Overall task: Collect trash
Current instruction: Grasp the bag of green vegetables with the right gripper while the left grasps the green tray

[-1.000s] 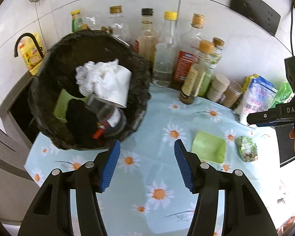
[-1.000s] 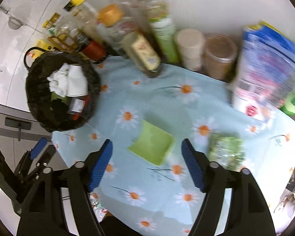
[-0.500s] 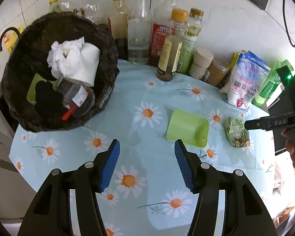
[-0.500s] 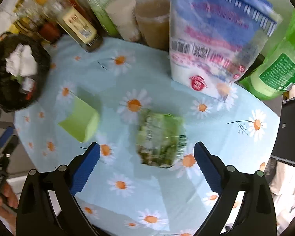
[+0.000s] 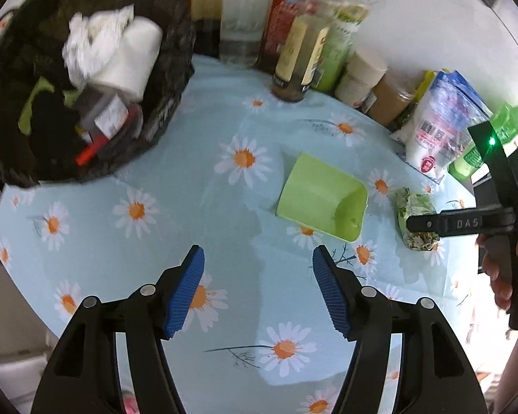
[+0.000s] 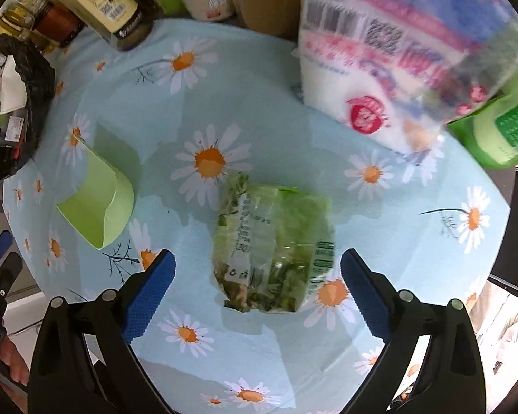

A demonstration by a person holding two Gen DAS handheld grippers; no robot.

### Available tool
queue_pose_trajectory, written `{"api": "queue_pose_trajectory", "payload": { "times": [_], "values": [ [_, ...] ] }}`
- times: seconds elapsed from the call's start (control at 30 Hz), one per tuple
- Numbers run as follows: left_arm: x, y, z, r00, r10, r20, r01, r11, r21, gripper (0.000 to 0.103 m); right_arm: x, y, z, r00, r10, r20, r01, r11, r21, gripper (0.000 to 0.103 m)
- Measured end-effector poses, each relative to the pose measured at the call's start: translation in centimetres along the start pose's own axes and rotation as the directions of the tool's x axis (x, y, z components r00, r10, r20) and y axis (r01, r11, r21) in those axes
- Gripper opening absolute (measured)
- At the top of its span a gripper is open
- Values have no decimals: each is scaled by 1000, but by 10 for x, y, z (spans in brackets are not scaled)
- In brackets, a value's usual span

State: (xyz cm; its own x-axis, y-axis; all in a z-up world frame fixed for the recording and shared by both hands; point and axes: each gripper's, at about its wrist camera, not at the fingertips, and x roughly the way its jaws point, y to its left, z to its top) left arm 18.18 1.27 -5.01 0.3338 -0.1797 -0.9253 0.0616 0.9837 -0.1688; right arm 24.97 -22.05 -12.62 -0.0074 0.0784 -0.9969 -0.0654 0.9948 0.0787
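Observation:
A crumpled green snack wrapper (image 6: 272, 245) lies on the daisy tablecloth; my right gripper (image 6: 257, 289) is open wide just above it, fingers on either side, not touching. The wrapper also shows in the left wrist view (image 5: 416, 220), partly behind the right gripper's finger. A green paper cup (image 5: 323, 196) lies on its side mid-table, also in the right wrist view (image 6: 98, 207). A black-lined trash bin (image 5: 69, 79) at the left holds tissue, a bottle and other trash. My left gripper (image 5: 259, 291) is open and empty above the cloth, short of the cup.
Several bottles (image 5: 300, 45) and jars (image 5: 361, 76) line the back wall. A white-blue-pink bag (image 6: 397, 51) and a green pouch (image 6: 500, 131) stand at the right. The table edge runs along the front and left.
My right gripper has moved closer over the wrapper, which now sits between its fingers. My left gripper has shifted right, bringing the cup nearer and the bin further left.

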Motion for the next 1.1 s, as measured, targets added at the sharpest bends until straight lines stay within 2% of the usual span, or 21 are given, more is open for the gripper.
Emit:
{"api": "queue_pose_trajectory", "payload": {
  "times": [0.27,0.4,0.73,1.1],
  "values": [
    [21,10,4,994,-71,-83,62,992,-112,63,10,11,6,998,-65,-11,65,997,-34,94],
    [32,9,8,986,-116,-117,97,983,-158,63,23,15,4,995,-96,-27,95,995,-33,79],
    [67,4,23,967,-160,-196,108,962,-251,63,9,-5,3,1000,-21,16,21,1000,-15,76],
    [80,-24,39,967,-119,-224,71,975,-212,63,-18,-1,-5,994,87,68,-85,996,-32,76]
  ]
}}
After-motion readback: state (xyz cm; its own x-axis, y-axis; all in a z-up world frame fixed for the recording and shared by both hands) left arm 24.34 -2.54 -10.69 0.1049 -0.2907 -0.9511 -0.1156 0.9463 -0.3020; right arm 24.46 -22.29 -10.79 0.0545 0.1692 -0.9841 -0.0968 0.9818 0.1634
